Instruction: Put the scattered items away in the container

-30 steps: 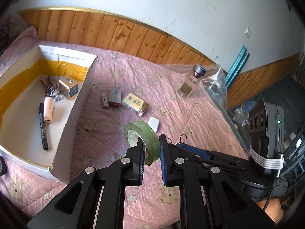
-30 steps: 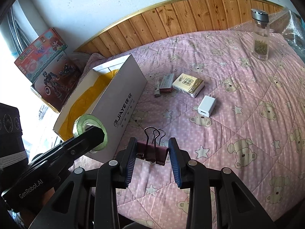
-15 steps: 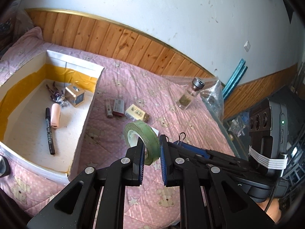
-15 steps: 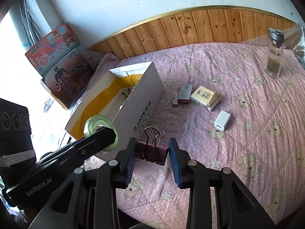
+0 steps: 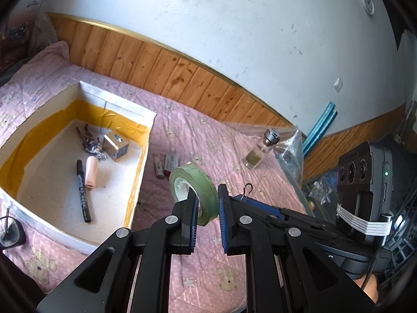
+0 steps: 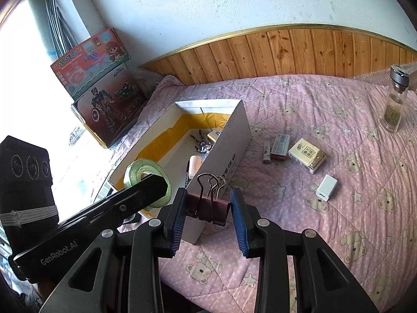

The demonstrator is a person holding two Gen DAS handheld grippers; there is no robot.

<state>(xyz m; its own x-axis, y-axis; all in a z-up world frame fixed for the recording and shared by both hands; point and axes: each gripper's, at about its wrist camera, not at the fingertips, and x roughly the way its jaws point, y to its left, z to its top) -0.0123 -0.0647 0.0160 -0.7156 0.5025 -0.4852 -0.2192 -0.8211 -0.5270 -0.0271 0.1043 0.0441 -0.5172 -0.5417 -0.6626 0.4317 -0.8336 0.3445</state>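
Observation:
My left gripper [image 5: 207,203] is shut on a green tape roll [image 5: 198,185], held in the air to the right of the white cardboard box [image 5: 140,161]; the roll also shows in the right wrist view [image 6: 135,172]. My right gripper [image 6: 208,208] is shut on a dark red binder clip [image 6: 208,207], held above the near right corner of the box [image 6: 229,156]. In the box lie a black pen [image 5: 83,190], a pink tube [image 5: 91,172], a small carton [image 5: 116,146] and a figurine [image 5: 88,140].
On the pink quilt [image 6: 351,221] lie a white charger [image 6: 327,185], a yellow-white pack [image 6: 307,155], a small card pack [image 6: 280,146] and a lighter [image 6: 266,151]. A glass bottle [image 6: 394,104] stands far right. Toy boxes [image 6: 99,78] stand at the left by the wall.
Both grippers rose and moved left toward the box with their loads still held; the box interior now shows more fully in both views.

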